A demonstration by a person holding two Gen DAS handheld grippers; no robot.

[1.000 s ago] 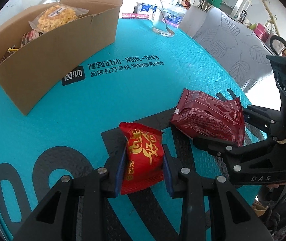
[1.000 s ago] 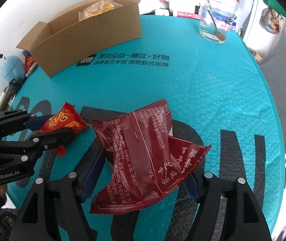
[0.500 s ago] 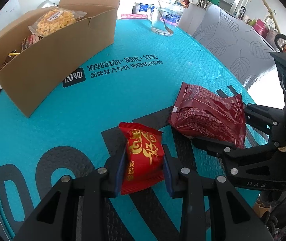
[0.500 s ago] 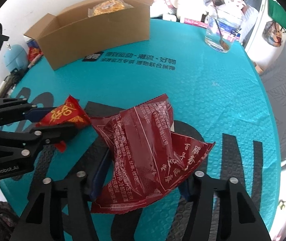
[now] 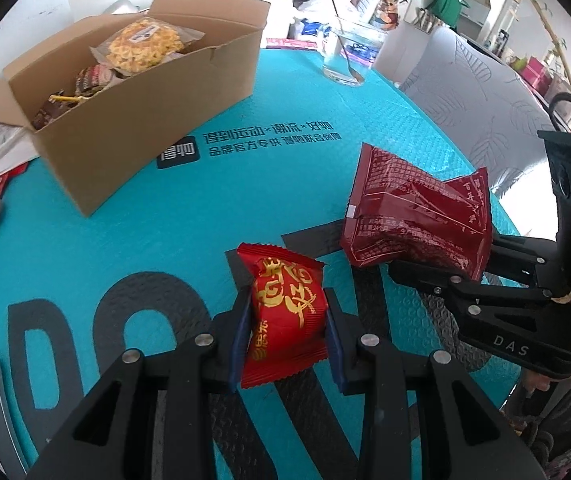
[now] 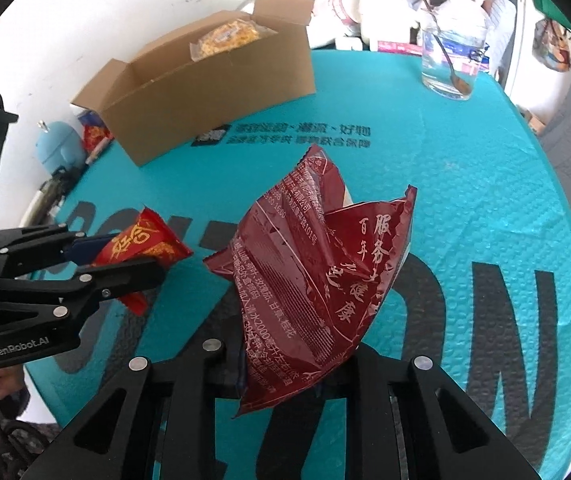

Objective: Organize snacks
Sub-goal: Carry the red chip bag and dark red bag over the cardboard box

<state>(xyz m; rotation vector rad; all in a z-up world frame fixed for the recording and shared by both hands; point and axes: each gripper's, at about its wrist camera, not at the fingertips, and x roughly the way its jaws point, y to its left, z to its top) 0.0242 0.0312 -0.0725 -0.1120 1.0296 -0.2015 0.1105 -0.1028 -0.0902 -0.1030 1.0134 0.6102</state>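
Down at the bottom of the left wrist view, the left gripper (image 5: 287, 322) has its jaws clamped on a small bright red snack packet (image 5: 285, 312) with gold lettering; the blue pads press its two sides, and its lower edge hangs out below them. At the right of that frame the right gripper (image 5: 443, 266) reaches in, its far finger mostly hidden behind a larger dark red snack bag (image 5: 413, 220).

Seen from the right wrist camera, the right gripper (image 6: 285, 376) has just been closing, and its jaws now pinch the dark red snack bag (image 6: 313, 276) near its bottom. The bag stands crumpled upward and covers both pads, so the contact itself cannot be made out. The left gripper (image 6: 125, 256) with its small bright red snack packet (image 6: 141, 240) shows at the left of that frame, cut off by the edge.

Both packets sit over the teal surface (image 5: 133, 220), whose large black letters are partly covered. An open cardboard box (image 5: 145, 120) in the upper left holds several wrapped snacks; the ones deep inside are hard to tell apart. A glass (image 5: 347, 56) with a spoon stands behind it, near the top.
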